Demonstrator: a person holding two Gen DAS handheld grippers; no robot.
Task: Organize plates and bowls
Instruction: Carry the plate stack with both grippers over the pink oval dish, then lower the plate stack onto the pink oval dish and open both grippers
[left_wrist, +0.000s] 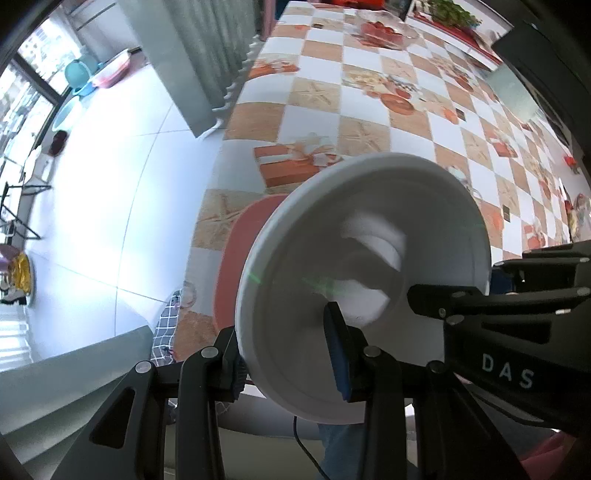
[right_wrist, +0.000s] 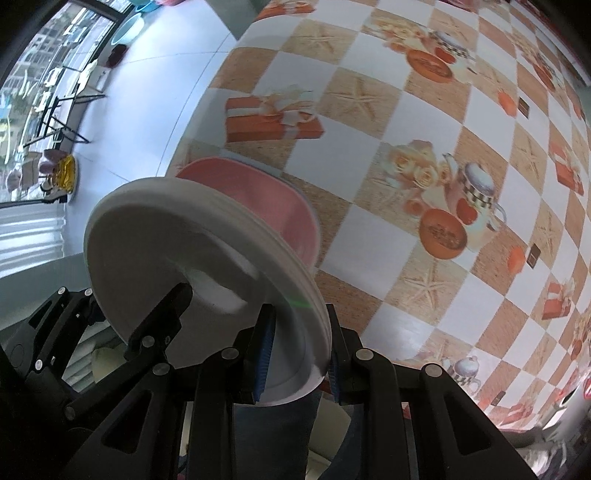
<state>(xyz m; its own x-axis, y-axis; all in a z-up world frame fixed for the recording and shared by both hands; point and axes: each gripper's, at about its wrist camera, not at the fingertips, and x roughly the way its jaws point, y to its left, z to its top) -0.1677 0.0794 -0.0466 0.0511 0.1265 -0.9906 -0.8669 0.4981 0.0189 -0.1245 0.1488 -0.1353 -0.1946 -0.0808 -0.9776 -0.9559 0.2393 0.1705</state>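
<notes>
A white plate (left_wrist: 354, 280) is held in the air above the table, tilted on edge. My left gripper (left_wrist: 291, 354) is shut on its near rim. My right gripper (right_wrist: 297, 350) is shut on the opposite rim of the same plate (right_wrist: 177, 236). Each gripper shows in the other's view: the right one (left_wrist: 480, 299) and the left one (right_wrist: 159, 314). A pink plate (left_wrist: 240, 258) lies flat on the checkered tablecloth just beyond and below the white plate; it also shows in the right wrist view (right_wrist: 266, 199).
The table (left_wrist: 369, 110) carries a glass bowl of red fruit (left_wrist: 384, 31) and a tray with greens (left_wrist: 454, 18) at the far end. To the left the table edge drops to a white tiled floor (left_wrist: 110, 184) with basins near the window.
</notes>
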